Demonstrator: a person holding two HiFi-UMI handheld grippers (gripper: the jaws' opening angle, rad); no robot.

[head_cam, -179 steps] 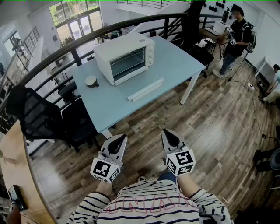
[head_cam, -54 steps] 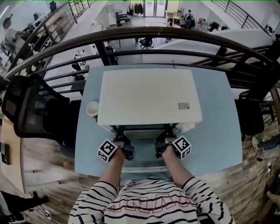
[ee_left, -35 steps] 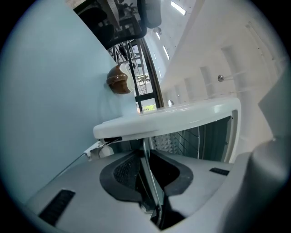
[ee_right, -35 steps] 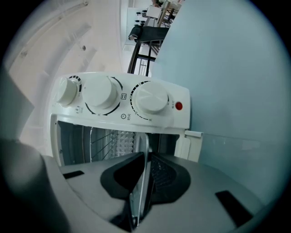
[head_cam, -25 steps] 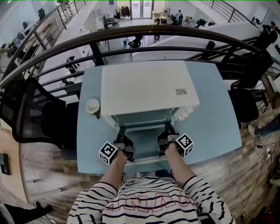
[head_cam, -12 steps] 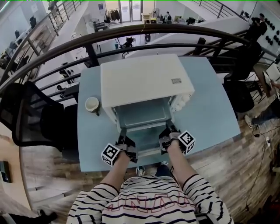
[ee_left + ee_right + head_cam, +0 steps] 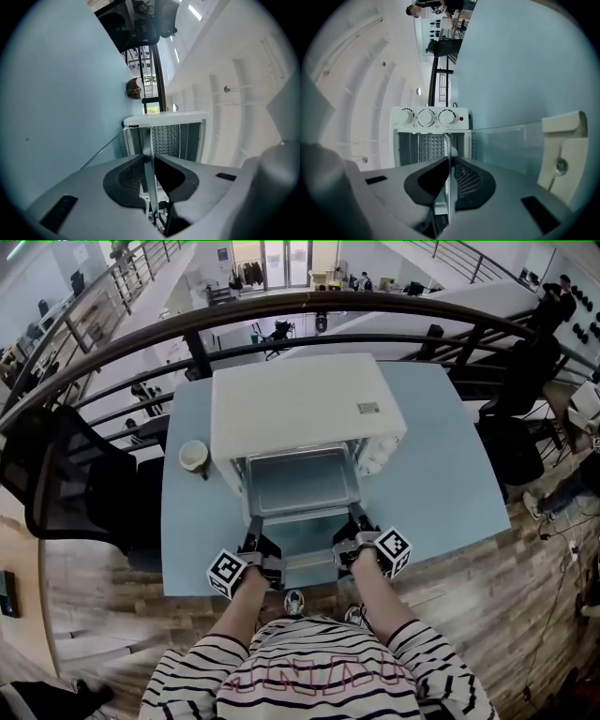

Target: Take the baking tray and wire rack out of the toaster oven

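A white toaster oven (image 7: pixel 298 407) stands on the light-blue table (image 7: pixel 441 493) with its glass door (image 7: pixel 305 557) folded down toward me. The grey baking tray (image 7: pixel 302 482) is drawn most of the way out of the oven mouth, above the door. My left gripper (image 7: pixel 255 532) is shut on the tray's near left rim and my right gripper (image 7: pixel 356 523) on its near right rim. In each gripper view the thin metal rim (image 7: pixel 149 154) (image 7: pixel 449 157) runs between the pads toward the oven's cavity (image 7: pixel 164 136) (image 7: pixel 429 147). I cannot make out the wire rack.
A cup (image 7: pixel 194 457) sits on the table left of the oven. A black chair (image 7: pixel 66 493) stands at the left, another (image 7: pixel 511 451) at the right. A dark railing (image 7: pixel 309 310) curves behind the table. The door's handle (image 7: pixel 562 154) juts out beside my right gripper.
Both grippers have drawn back toward me with the tray between them, so more of the tray shows outside the oven mouth than a second ago.
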